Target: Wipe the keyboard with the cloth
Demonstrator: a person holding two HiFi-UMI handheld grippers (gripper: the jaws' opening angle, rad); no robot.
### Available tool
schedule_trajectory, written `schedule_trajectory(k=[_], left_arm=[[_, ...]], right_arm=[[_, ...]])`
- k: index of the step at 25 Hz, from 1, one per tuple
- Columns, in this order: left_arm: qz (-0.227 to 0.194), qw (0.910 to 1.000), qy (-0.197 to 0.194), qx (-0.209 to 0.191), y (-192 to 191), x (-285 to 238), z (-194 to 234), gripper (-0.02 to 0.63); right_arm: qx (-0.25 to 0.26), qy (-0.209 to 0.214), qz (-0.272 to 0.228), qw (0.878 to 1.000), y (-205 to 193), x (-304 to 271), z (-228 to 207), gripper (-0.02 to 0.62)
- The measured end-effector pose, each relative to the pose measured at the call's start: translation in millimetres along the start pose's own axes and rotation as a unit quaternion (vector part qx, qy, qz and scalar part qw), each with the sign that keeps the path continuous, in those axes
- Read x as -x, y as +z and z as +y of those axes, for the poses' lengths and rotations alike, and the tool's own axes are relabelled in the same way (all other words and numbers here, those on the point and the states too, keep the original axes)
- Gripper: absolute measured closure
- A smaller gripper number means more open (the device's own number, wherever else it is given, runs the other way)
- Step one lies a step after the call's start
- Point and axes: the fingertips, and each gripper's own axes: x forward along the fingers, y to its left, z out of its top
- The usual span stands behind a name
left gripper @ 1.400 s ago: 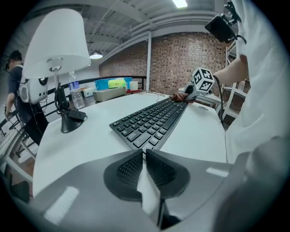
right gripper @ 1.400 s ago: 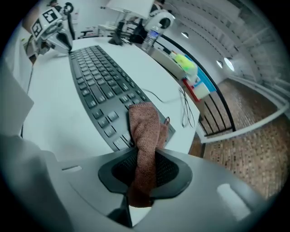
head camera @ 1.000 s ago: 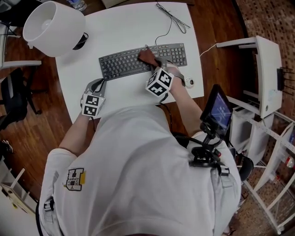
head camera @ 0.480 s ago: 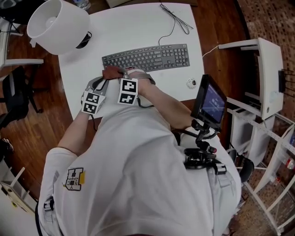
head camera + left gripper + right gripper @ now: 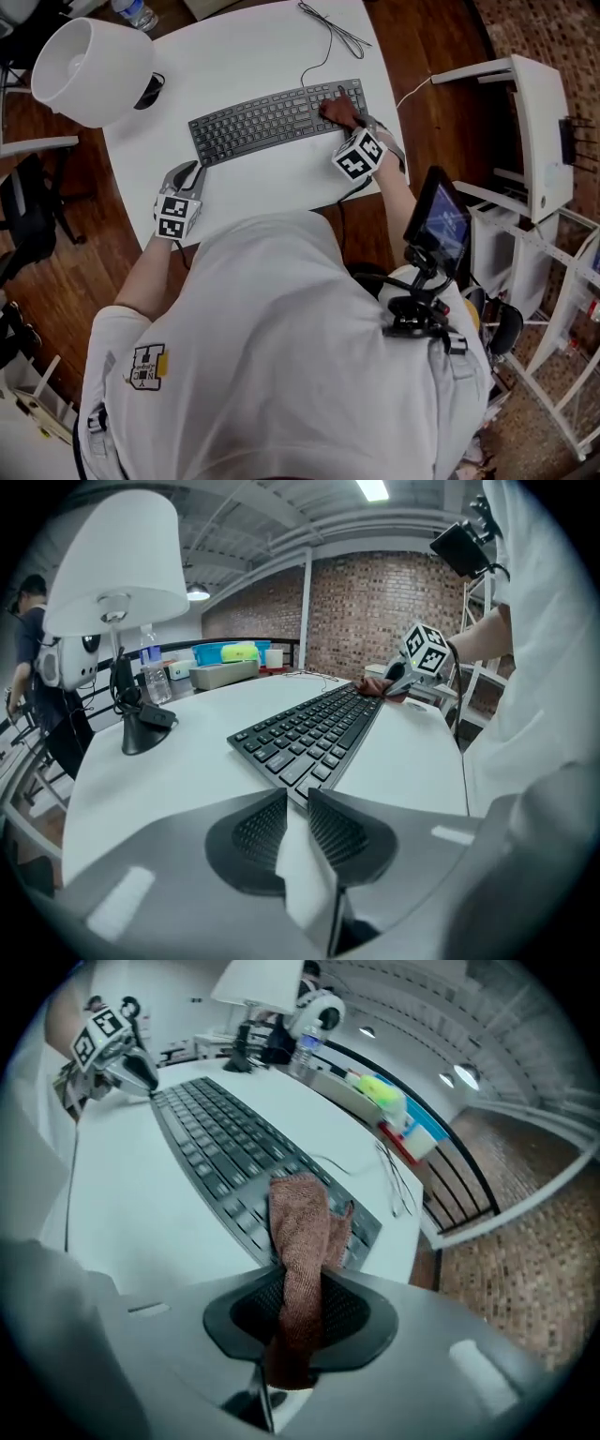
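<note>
One keyboard, one brown cloth, one white lamp, one water bottle, two grippers: left gripper, right gripper

My white desk carries the keyboard, a lamp far left, a bottle and a loose cable.
</note>
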Motion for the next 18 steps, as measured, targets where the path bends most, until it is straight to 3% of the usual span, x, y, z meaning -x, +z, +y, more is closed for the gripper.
schedule_trajectory(k=[2,5,12,18], left_arm=[[0.000,1.0000,0.000,0.002,-1,-1,0,0.560],[0.001,1.0000,0.005,0.004,0,0,0,0.560],[0.017,0.9991,0.035,0.016,9,-1,-7,0.560],[0.019,0.9973,0.061,0.037,1,1,-3,0.560]], right_arm=[[-0.029,-0.018,0.027,0.999,-31,0,-25,0.514],[-0.024,-0.024,0.034,0.999,-45,2,-34,0.514],[0.057,-0.048,-0.042,0.996,21,-12,-83,0.514],[0.127,-0.035,-0.030,0.991,50,-39,-102,0.515]])
